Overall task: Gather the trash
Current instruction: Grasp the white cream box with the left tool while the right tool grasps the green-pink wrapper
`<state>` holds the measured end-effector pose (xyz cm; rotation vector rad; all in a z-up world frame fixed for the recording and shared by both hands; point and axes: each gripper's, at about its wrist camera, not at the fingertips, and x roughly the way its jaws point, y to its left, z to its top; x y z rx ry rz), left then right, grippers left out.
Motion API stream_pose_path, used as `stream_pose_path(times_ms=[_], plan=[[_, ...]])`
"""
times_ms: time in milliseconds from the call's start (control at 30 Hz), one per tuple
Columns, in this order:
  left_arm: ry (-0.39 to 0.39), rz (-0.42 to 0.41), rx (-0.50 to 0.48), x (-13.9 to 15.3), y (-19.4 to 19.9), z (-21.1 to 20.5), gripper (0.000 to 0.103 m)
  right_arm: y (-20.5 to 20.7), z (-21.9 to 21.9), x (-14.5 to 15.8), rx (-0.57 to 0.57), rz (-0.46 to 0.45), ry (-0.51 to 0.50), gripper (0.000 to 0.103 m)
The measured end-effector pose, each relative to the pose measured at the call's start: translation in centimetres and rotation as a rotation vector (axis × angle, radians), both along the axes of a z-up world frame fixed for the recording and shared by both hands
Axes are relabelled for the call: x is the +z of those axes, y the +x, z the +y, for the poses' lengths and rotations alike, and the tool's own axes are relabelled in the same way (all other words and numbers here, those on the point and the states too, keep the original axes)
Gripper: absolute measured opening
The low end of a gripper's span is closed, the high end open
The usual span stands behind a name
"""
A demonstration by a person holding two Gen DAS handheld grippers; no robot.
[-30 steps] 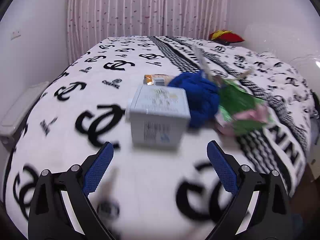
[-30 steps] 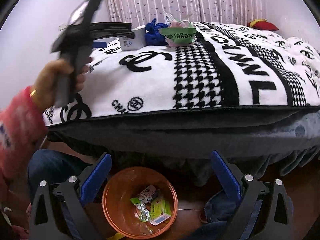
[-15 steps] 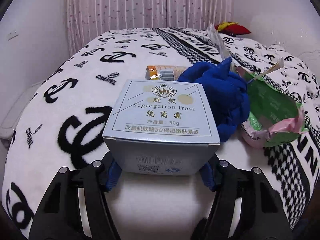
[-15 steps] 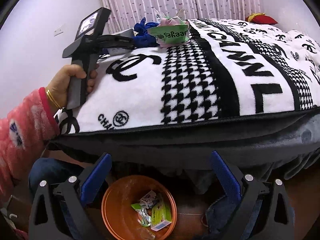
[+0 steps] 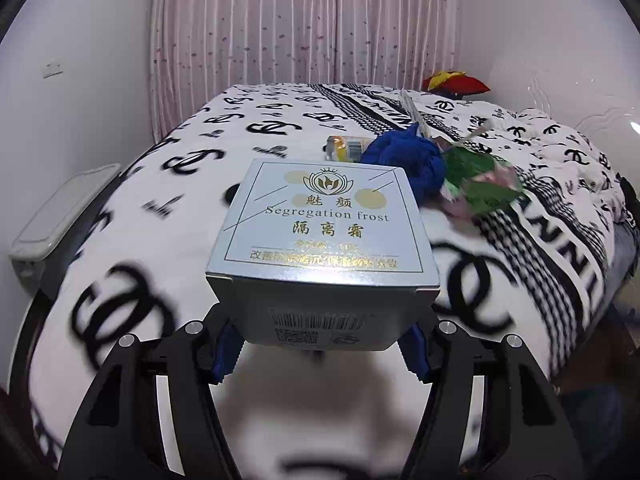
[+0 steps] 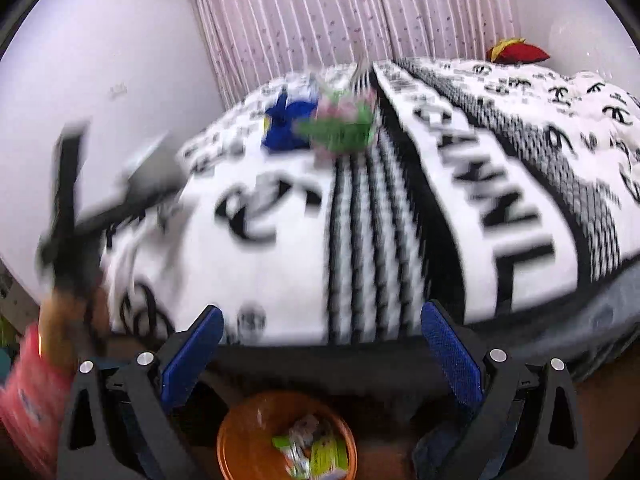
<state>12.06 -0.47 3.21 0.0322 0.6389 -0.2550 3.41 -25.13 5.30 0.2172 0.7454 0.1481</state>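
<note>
left gripper (image 5: 320, 344) clamped on pale blue box (image 5: 324, 248) above the bed (image 5: 160, 300) near edge; right gripper (image 6: 320, 356) open, empty, over orange bin (image 6: 240, 436).

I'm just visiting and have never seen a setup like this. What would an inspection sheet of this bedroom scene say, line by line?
Surface: bed blanket, white with black logos, houndstooth stripe.
Job's things: silver-blue carton clamped in the left claw; orange bin on the floor below the bed edge, wrappers inside.
Clutter: blue crumpled item, green and pink wrapper, small yellow packet, all close together on the blanket.
Grippers: left claw shut on the carton, its jaws have just closed; right claw open, nothing between its pads.
Cables: nothing seen.
Surroundings: pink curtain, red cushion, white walls, pale lidded box beside the bed.
</note>
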Motion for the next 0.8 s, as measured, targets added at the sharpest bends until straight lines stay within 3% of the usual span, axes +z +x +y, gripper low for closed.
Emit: stream_pose_path(times_ms=[167,367,633,733,800], plan=[[-0.02,0.008,0.042,0.1,-4.9,2.8,0.062,6.9,-1.9,3.5,-0.027,-0.013,0.083,0.097],[-0.008,-0.004,0.064,0.5,-9.6,5.1,0.063,15.1,-1.4,5.4,-0.062,0.049,0.006,0.097],[-0.025,-0.022,0.079,1.4,-11.4,6.2,0.063,24.4,-1.5,2.3,-0.165,0.254,-0.083,0.097],[-0.03,-0.024,0.078,1.4,-11.8,6.3,0.063,25.7,-1.9,0.4,-0.172,0.317,-0.08,0.077],[-0.038,-0.018,0.075,1.3,-11.8,6.3,0.063,26.0,-1.9,-0.8,-0.161,0.367,-0.063,0.037]])
